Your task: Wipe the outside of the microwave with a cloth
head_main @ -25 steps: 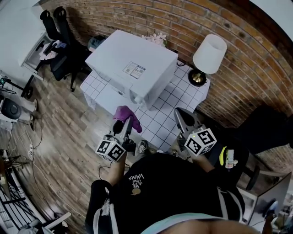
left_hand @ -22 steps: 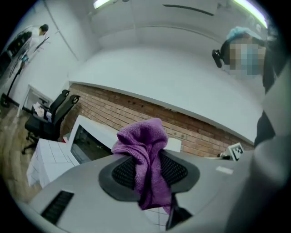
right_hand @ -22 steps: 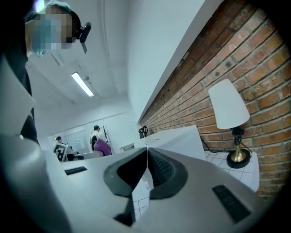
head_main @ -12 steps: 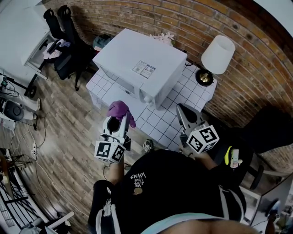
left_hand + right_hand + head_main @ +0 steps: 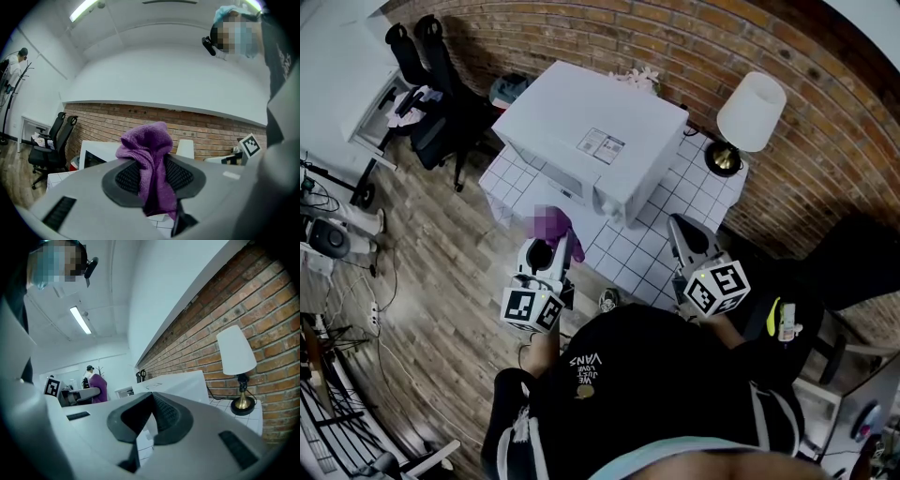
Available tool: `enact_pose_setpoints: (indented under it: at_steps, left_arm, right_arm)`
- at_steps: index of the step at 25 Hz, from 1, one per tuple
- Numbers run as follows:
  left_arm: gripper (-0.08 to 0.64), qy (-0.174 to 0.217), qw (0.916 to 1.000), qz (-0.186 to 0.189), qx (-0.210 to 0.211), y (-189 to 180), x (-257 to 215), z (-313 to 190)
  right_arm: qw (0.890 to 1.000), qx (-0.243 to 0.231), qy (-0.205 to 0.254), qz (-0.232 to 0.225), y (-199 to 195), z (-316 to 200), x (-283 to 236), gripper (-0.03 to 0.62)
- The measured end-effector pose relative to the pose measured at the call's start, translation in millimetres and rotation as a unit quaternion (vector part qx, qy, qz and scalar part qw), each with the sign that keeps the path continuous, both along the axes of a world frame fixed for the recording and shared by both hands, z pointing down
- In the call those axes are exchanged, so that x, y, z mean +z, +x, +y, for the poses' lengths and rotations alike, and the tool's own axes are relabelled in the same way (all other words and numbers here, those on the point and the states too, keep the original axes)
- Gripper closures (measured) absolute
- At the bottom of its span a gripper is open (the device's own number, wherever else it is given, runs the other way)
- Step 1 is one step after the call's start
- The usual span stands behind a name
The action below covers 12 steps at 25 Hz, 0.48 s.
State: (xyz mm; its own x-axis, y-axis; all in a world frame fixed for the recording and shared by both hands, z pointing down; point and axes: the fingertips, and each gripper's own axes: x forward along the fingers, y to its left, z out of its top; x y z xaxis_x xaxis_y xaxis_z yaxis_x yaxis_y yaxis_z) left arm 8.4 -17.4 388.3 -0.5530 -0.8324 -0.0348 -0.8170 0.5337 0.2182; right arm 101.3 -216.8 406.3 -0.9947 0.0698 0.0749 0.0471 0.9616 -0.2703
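I log one white microwave [image 5: 591, 141] on the tiled table [image 5: 675, 202], its long axis along the brick wall and its front facing away from it.

One purple cloth [image 5: 149, 154] sits just before the microwave's front, pinched in my left gripper [image 5: 549, 246]. It hangs lengthwise and bunches above the jaws.

My right gripper [image 5: 677, 225], off the microwave's right end, has its jaws together and holds nothing.

One lamp [image 5: 750, 111] stands beyond that end.
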Motion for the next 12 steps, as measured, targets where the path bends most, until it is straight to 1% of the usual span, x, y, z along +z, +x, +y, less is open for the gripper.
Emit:
enact_pose_setpoints:
  at_steps: [5, 12]
  left_arm:
    - [0.419, -0.005, 0.9999, -0.004, 0.009, -6.5, 1.5, -3.3]
    - [0.419, 0.0, 0.9999, 0.002, 0.016, -10.6, 7.2, -6.0]
  right_arm:
    - [1.0, 0.004, 0.001, 0.002, -2.9, -0.2, 1.0, 0.589]
    - [1.0, 0.009, 0.001, 0.004, -4.2, -0.6, 2.9, 0.589]
